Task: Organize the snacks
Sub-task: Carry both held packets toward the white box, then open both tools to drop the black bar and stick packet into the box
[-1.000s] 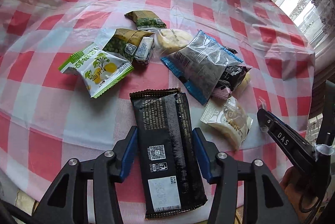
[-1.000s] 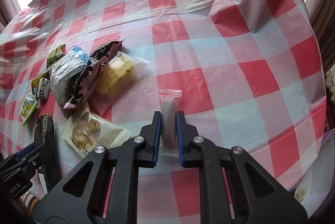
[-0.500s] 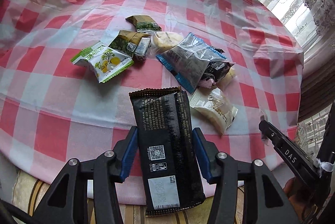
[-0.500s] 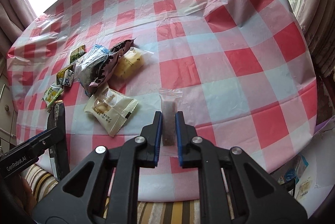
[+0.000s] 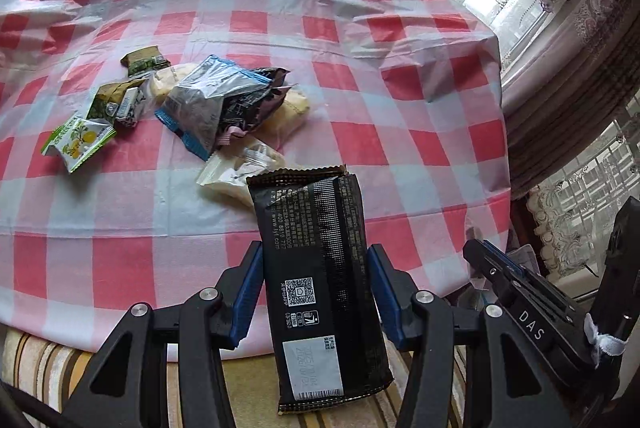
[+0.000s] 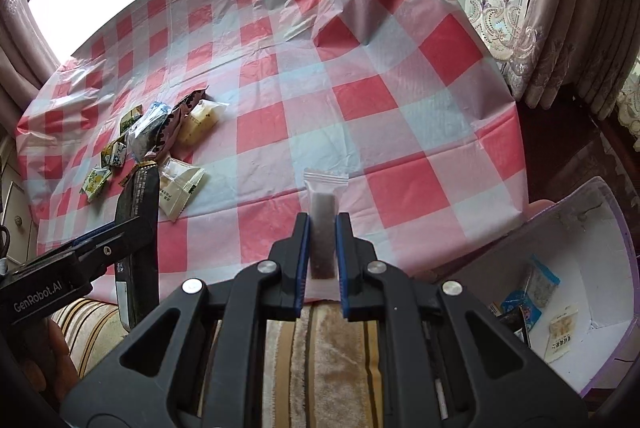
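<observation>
On the far left of the red-and-white checked tablecloth [image 5: 400, 132], a heap of snack packets [image 5: 192, 104] lies loose: a green-and-yellow one nearest the left, small dark green ones behind it, a blue-edged silvery pouch and a dark wrapper piled in the middle, pale biscuit packs to their right. Nearer, over the table's near edge, the left gripper [image 5: 314, 288] tilts steeply down and holds a long black snack bar [image 5: 320, 268] upright between its blue pads, jaws about half spread and pressed on the bar's two sides. Further right, the right gripper [image 6: 323, 248] also points steeply down over the table edge, its jaws nearly together and pinched on a slim clear sachet [image 6: 323, 224] with brown filling, which stands up between the pads. At the far right, below the table, a white bin [image 6: 608, 228] with a purple rim holds a few packets.
</observation>
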`<action>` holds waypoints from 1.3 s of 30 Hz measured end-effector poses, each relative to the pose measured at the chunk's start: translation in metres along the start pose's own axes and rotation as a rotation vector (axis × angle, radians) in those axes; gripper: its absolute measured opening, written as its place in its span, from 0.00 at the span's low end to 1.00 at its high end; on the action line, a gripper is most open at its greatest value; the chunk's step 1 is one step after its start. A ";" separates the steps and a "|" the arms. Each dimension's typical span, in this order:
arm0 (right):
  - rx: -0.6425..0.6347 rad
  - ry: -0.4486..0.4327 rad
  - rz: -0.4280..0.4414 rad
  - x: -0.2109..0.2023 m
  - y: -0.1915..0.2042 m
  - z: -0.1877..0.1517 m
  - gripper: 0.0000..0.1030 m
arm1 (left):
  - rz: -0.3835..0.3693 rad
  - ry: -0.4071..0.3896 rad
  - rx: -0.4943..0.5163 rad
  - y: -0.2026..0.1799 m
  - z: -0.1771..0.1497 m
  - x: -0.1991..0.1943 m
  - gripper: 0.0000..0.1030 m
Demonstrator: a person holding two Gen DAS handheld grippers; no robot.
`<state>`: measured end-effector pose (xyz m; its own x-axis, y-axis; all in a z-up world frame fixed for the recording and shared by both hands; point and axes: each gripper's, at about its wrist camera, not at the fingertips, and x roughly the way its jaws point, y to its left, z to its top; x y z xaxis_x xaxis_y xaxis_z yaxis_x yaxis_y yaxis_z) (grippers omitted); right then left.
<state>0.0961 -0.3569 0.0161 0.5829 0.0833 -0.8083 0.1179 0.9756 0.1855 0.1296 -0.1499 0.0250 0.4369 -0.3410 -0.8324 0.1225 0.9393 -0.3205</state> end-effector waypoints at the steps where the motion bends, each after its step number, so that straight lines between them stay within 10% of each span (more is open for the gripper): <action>1: 0.011 -0.004 -0.010 -0.003 -0.008 -0.002 0.15 | -0.012 0.006 0.021 -0.011 -0.001 0.002 0.51; 24: 0.329 0.013 -0.219 -0.043 -0.201 -0.066 0.20 | -0.229 0.210 0.557 -0.223 -0.066 0.071 0.51; 30: 0.346 0.002 -0.203 -0.046 -0.204 -0.067 0.57 | -0.235 0.231 0.533 -0.222 -0.063 0.075 0.64; 39: 0.310 -0.009 -0.183 -0.048 -0.186 -0.057 0.60 | -0.258 0.107 0.454 -0.198 -0.048 0.053 0.64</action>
<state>0.0000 -0.5309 -0.0117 0.5364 -0.0905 -0.8391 0.4586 0.8659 0.1998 0.0857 -0.3555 0.0224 0.2515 -0.5433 -0.8010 0.5976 0.7382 -0.3131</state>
